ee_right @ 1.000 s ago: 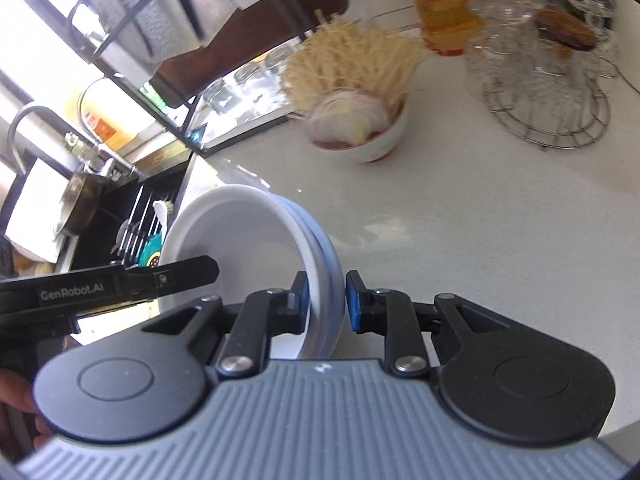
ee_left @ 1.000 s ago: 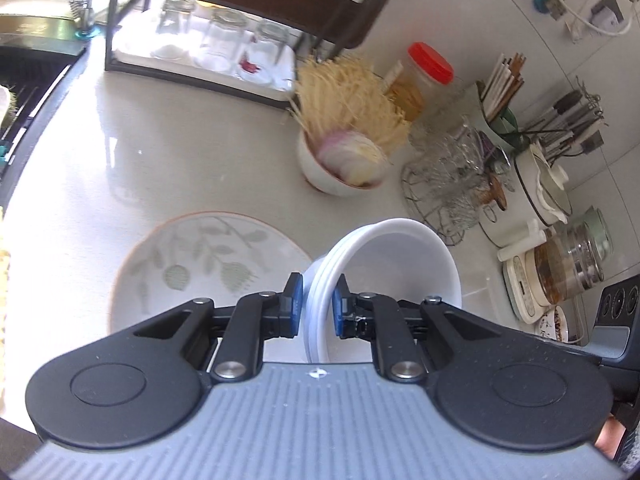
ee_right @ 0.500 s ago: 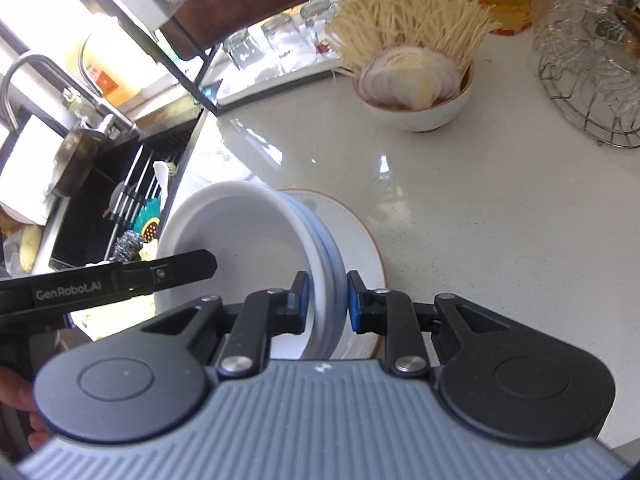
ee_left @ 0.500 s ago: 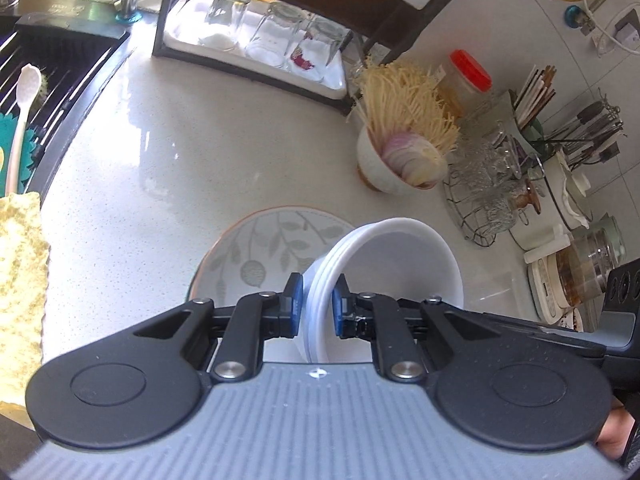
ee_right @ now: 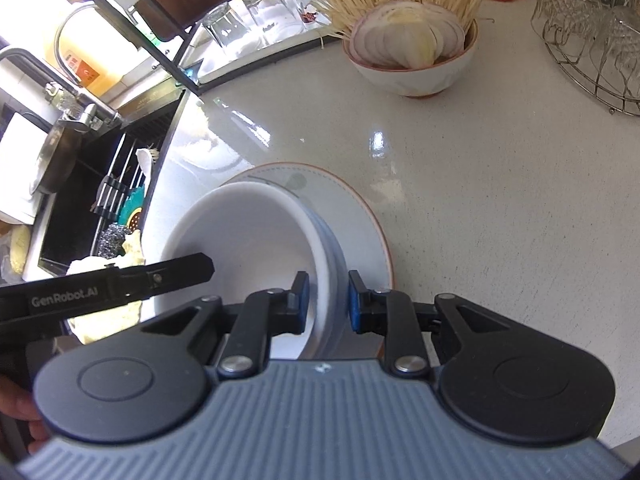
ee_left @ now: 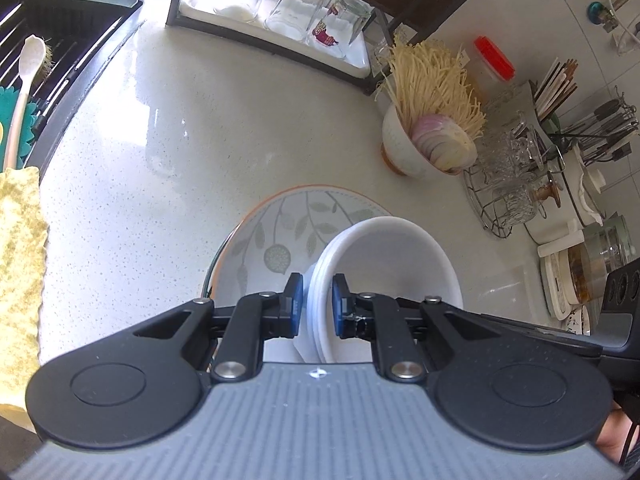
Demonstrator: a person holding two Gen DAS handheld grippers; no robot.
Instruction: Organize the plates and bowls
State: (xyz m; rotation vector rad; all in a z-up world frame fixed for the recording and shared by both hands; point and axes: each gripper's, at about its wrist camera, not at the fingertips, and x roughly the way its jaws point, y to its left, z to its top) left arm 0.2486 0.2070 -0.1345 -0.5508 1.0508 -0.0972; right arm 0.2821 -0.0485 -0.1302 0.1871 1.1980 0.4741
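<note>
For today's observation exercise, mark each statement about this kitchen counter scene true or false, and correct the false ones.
1. Both hand-held grippers clamp the rim of the stacked white bowls. True: the left hand-held gripper and the right hand-held gripper each pinch it.
2. The leaf-patterned plate lies under the bowls. True.
3. The bowl of noodles and onion slices is empty. False: it holds both.
4. The glasses on the rack stand mouth up. False: they are inverted.
</note>
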